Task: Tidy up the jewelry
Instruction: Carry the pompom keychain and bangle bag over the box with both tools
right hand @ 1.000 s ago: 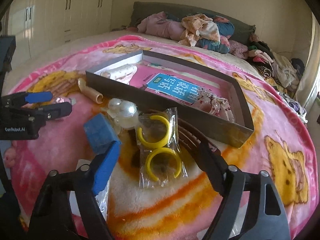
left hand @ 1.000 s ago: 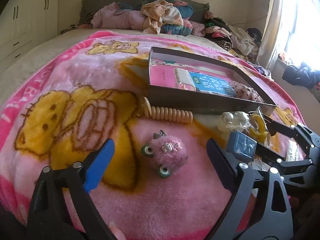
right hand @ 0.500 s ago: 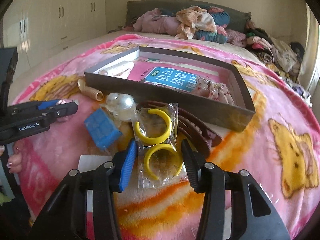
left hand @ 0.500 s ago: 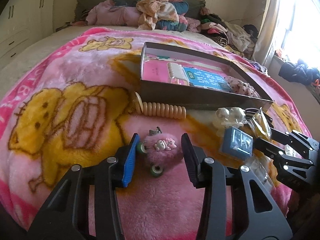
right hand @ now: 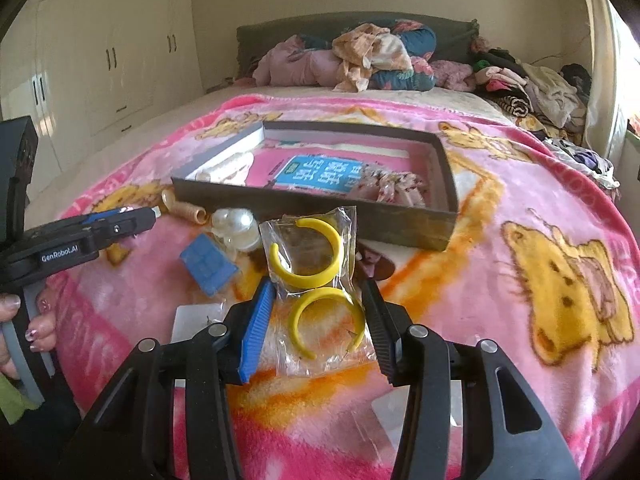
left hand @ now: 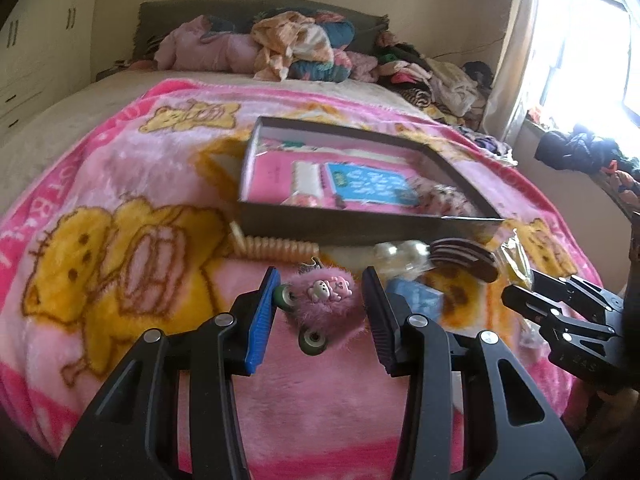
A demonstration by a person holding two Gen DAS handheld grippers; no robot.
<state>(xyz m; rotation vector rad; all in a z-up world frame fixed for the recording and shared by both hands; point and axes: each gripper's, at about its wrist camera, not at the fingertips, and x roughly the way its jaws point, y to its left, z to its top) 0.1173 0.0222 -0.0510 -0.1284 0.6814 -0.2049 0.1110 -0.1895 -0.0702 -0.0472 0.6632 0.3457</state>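
Observation:
A dark shallow box (left hand: 360, 228) (right hand: 320, 204) lies on the pink blanket with a blue-and-pink card and a few pieces inside. My left gripper (left hand: 320, 300) is shut on a fluffy pink hair clip (left hand: 328, 304) with green discs, lifted off the blanket. My right gripper (right hand: 318, 312) is shut on a clear bag of yellow hoop earrings (right hand: 312, 280), lifted. Loose in front of the box lie a cream coil bracelet (left hand: 280, 246), pearl beads (right hand: 236, 226), a blue case (right hand: 208, 264) and a dark brown comb (left hand: 464, 258).
A pile of clothes (right hand: 360, 60) lies at the bed's head. White wardrobes (right hand: 100, 60) stand at the left and a bright window (left hand: 592, 40) at the right. Flat clear packets (right hand: 200, 320) lie near my right gripper.
Both grippers went from wide open to shut: the left closed on the pink hair clip, the right on the earring bag. Both items now sit higher, off the blanket.

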